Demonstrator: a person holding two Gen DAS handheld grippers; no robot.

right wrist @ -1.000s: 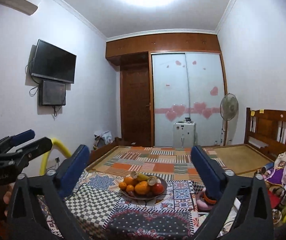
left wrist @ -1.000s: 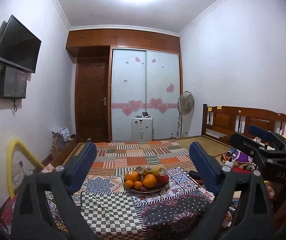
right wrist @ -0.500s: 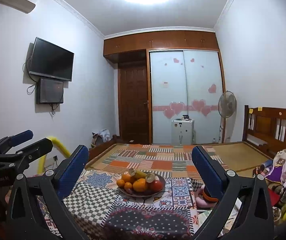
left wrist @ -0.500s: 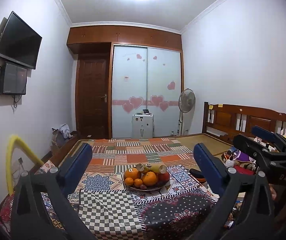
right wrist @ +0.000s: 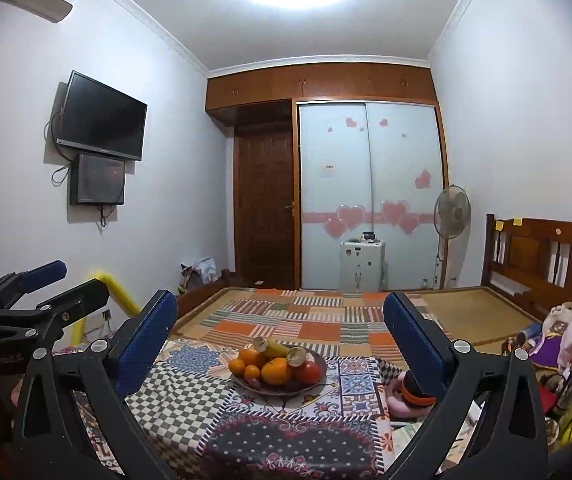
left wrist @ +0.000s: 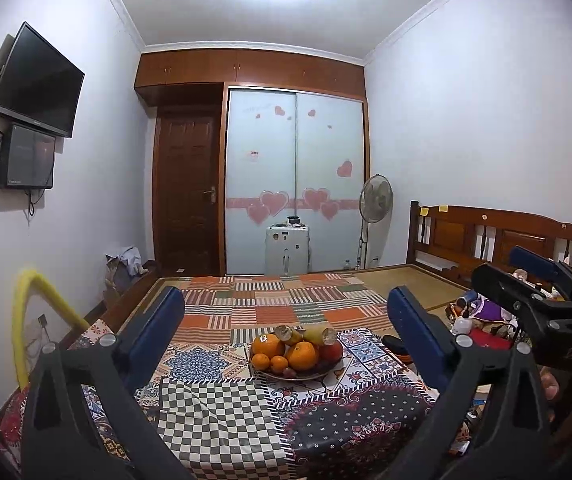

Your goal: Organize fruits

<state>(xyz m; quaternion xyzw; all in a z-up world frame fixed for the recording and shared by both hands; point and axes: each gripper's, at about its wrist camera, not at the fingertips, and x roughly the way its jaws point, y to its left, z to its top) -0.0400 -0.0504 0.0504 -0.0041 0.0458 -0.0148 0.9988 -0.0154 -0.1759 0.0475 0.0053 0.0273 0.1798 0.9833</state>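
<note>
A shallow plate (left wrist: 313, 375) of fruit stands on the patterned tablecloth, ahead of both grippers. It holds several oranges (left wrist: 303, 356), a red round fruit (left wrist: 332, 352) and bananas (left wrist: 318, 335). In the right wrist view the plate (right wrist: 319, 359) shows the same oranges (right wrist: 276, 372) and red fruit (right wrist: 308, 372). My left gripper (left wrist: 285, 300) is open wide with nothing between its blue pads, well short of the plate. My right gripper (right wrist: 280, 302) is likewise open and empty. Each appears beside the other: right gripper (left wrist: 502, 268), left gripper (right wrist: 80, 280).
A bed with a patchwork cover (left wrist: 278, 300) lies beyond the table. A yellow tube (left wrist: 26, 320) curves up at the left. Toys and bottles (right wrist: 566, 344) crowd the right, by a wooden headboard (left wrist: 486, 232). An orange-and-black object (right wrist: 416, 394) lies at the table's right edge.
The left gripper's jaws have spread a little wider. Both views have shifted only slightly; the fruit plate has not moved.
</note>
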